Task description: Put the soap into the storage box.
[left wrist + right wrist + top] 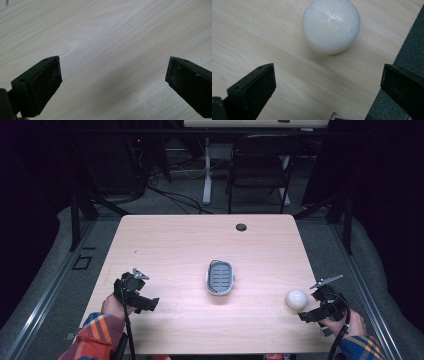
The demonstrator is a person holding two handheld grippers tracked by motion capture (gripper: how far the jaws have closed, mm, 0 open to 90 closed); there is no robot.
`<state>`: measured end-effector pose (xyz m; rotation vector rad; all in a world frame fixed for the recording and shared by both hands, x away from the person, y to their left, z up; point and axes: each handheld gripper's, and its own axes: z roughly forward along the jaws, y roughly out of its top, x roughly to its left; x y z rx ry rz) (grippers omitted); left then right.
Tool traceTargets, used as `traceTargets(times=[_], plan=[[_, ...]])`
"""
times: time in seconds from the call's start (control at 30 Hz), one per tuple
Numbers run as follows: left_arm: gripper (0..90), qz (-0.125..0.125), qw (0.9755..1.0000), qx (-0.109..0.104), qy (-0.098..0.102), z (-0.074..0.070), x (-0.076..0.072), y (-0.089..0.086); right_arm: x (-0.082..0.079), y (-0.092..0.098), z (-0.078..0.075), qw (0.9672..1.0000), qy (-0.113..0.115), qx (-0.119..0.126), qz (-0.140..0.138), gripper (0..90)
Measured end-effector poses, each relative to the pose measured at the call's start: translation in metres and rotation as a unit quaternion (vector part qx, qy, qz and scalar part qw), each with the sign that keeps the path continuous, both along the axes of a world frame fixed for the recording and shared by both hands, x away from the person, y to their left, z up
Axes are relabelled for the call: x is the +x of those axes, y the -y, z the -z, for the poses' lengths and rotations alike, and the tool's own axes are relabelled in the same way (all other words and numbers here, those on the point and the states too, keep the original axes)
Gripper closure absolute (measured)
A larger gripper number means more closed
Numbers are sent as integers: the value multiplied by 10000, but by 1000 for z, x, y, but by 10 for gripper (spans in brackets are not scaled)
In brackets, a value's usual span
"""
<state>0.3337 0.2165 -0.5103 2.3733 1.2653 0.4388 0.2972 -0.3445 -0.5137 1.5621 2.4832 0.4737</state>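
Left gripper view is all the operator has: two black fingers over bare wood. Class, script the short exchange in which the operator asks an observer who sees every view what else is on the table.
Operator: Is anything on the table besides wood?
Observer: Yes, a small grey basket sits near the middle of the table.
Operator: Anything else?
Observer: A white ball rests near the table's right edge.
Operator: Where is the right gripper?
Observer: The right gripper is open, its fingers wide apart, just short of the ball and not touching it.
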Motion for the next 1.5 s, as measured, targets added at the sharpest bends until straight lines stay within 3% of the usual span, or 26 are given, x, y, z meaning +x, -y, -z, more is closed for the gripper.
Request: traceTargets(times=[0.17,0.5,0.6,0.67,0.73,0.83,1.1,1.33,1.43,1.47,1.5], plan=[[6,26,10000,13,-13,0,1,0,1,-1,1,9999,-47,0,-89,3],[6,-25,10000,-13,-18,0,-2,-2,4,-7,-1,9994,142,-143,-274,7],[6,-16,10000,-4,-61,1,-1,-2,8,-9,0,9987,50,-250,-437,0],[5,-11,10000,-24,-78,1,-1,-2,8,-11,0,9984,62,-238,-501,0],[6,-9,10000,-15,-78,1,-1,-2,9,-12,0,9983,23,-77,-569,0],[6,9,10000,-13,-79,1,-1,-2,12,-13,2,9977,-53,-166,-662,0],[6,11,9999,-5,-106,2,0,-1,17,-13,2,9978,-89,-183,-627,0],[6,27,9999,6,-135,2,0,-1,33,-9,9,9973,-299,-262,-614,0],[5,20,9999,20,-125,3,0,-1,35,-10,13,9981,-256,-171,-531,0],[5,17,9999,24,-129,3,0,-1,39,-11,12,9970,-402,-248,-617,0],[5,17,9999,24,-129,3,0,-1,39,-11,12,9970,-402,-248,-617,0]])
